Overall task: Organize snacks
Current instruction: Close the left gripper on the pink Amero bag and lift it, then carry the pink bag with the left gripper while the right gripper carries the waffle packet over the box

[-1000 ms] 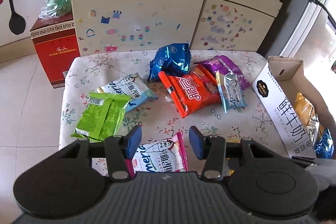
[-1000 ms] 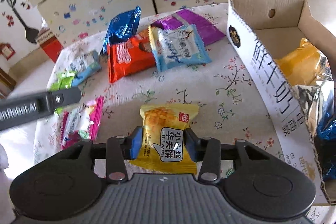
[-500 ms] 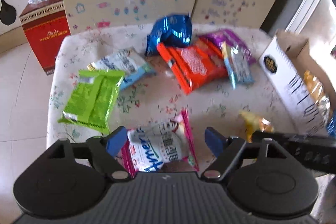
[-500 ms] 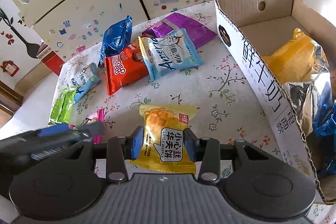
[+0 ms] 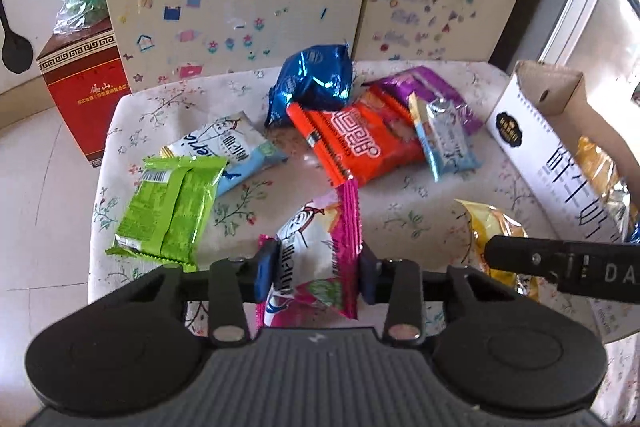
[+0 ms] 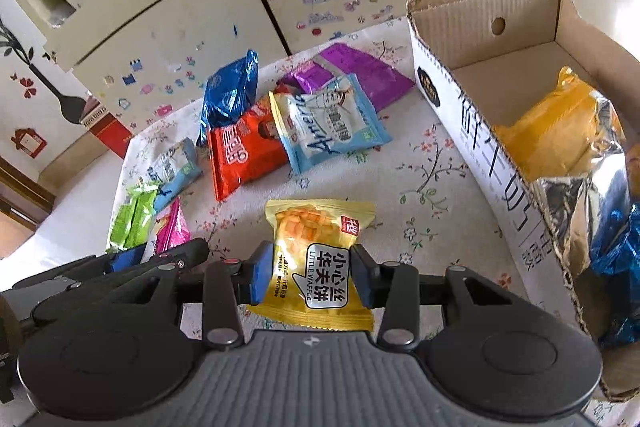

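Note:
My left gripper (image 5: 316, 273) has a pink-edged snack packet (image 5: 320, 235) between its jaws. The jaws are closing and the pads press its sides; the packet is tipped up off the flowered tablecloth (image 5: 400, 211). In the right wrist view my right gripper (image 6: 311, 277) is shut on a yellow waffle packet (image 6: 316, 227), just left of the open cardboard box (image 6: 452, 107). Loose on the table lie a green packet (image 5: 172, 207), a blue foil bag (image 5: 316, 83), an orange packet (image 5: 360, 143), a purple one (image 5: 424, 87) and two light-blue ones (image 5: 232, 147).
The box holds an orange-yellow bag (image 6: 552, 131), silver foil and a blue bag. A stickered cabinet (image 5: 240, 7) stands behind the table. A red carton (image 5: 84, 79) sits on the floor to the left. The two grippers are close side by side.
The left jaws spread wide around the pink packet, then closed onto it, and it now tilts up between them. The right gripper kept its hold on the yellow packet.

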`<move>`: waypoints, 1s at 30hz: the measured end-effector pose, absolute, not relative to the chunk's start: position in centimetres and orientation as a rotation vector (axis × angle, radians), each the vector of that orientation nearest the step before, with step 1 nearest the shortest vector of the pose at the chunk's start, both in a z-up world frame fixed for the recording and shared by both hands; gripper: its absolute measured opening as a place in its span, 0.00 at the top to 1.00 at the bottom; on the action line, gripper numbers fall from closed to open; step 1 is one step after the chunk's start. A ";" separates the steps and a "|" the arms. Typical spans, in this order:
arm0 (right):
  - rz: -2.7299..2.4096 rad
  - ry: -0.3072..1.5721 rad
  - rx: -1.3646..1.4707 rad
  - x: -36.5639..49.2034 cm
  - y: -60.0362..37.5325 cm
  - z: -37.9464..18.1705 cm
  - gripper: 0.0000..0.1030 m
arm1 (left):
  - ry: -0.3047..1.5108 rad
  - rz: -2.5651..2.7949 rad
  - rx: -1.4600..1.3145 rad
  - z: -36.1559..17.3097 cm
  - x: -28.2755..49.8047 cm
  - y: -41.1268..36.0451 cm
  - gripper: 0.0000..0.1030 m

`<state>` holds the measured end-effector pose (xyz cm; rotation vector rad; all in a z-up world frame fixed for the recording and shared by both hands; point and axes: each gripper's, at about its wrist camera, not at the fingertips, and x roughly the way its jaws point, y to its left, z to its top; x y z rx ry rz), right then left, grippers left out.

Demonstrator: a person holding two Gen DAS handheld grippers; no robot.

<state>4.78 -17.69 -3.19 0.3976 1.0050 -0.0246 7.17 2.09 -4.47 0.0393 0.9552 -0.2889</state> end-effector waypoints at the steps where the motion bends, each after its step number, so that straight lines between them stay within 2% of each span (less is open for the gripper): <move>1: -0.026 1.002 0.403 4.8 -17.8 -3.1 0.53 | 0.952 -0.288 0.033 -4.4 7.2 2.1 0.65; 20: -0.007 0.984 0.440 4.6 -18.2 -2.6 0.53 | 0.901 -0.285 0.003 -3.9 7.2 2.5 0.80; 30: 0.012 0.922 0.484 4.2 -19.6 -0.7 0.53 | 0.831 -0.360 -0.026 -1.3 6.7 0.4 0.80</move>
